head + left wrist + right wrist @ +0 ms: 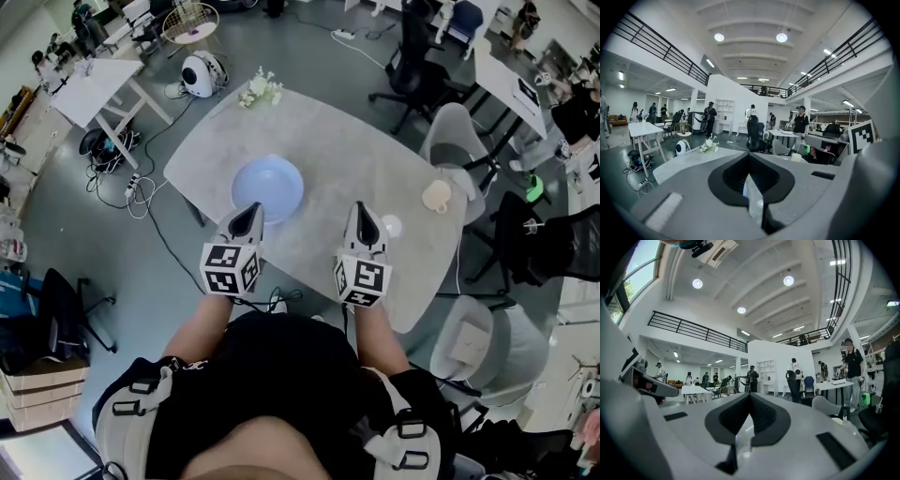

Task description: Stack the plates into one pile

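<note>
- Head view: a pile of pale blue plates [268,187] sits near the middle of the counter [356,141], toward its left edge. No other plate shows on the counter, so the stack looks complete.
- Head view: the left gripper [249,214] is just beside the pile's near rim; whether it touches cannot be told. The right gripper [363,212] is apart from the pile, close to the counter's near edge. A cup [437,195] stands by the right edge.
- Left gripper view: the jaws are clenched tip to tip with nothing between them. Flowers [710,144] lie at the counter's far corner.
- Right gripper view: the jaws are clenched on nothing and point out across the room.
- The sound finish is probably to draw the left gripper away from the rim without nudging the pile.
</note>
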Demonstrator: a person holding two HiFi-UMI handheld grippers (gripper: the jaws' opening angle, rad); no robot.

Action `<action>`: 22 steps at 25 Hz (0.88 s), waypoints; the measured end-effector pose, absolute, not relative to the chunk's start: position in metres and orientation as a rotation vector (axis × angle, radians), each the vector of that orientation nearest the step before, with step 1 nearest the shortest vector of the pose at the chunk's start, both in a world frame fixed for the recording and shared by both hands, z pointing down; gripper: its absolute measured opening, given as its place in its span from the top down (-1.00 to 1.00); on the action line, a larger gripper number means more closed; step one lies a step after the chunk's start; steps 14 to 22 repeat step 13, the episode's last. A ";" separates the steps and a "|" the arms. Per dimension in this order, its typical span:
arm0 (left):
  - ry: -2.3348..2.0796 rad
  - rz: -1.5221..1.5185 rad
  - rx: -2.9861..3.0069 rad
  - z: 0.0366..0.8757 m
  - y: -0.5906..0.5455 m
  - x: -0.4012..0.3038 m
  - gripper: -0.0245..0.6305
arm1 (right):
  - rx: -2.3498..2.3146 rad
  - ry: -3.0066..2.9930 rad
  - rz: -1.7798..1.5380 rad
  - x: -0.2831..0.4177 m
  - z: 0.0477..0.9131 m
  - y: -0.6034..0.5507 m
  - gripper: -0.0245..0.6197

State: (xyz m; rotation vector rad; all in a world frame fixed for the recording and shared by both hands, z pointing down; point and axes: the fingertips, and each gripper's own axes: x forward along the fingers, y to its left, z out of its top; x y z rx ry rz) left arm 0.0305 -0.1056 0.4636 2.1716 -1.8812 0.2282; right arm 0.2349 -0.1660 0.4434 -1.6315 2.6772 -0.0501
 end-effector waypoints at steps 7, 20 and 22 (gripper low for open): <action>-1.869 0.238 2.180 0.464 -0.105 0.039 0.91 | -1.614 2.684 -0.050 0.236 0.443 -0.164 0.90; -1.855 0.252 2.180 0.468 -0.106 0.044 0.91 | -1.613 2.686 -0.077 0.238 0.447 -0.166 0.90; -1.855 0.252 2.180 0.468 -0.106 0.044 0.91 | -1.613 2.686 -0.077 0.238 0.447 -0.166 0.90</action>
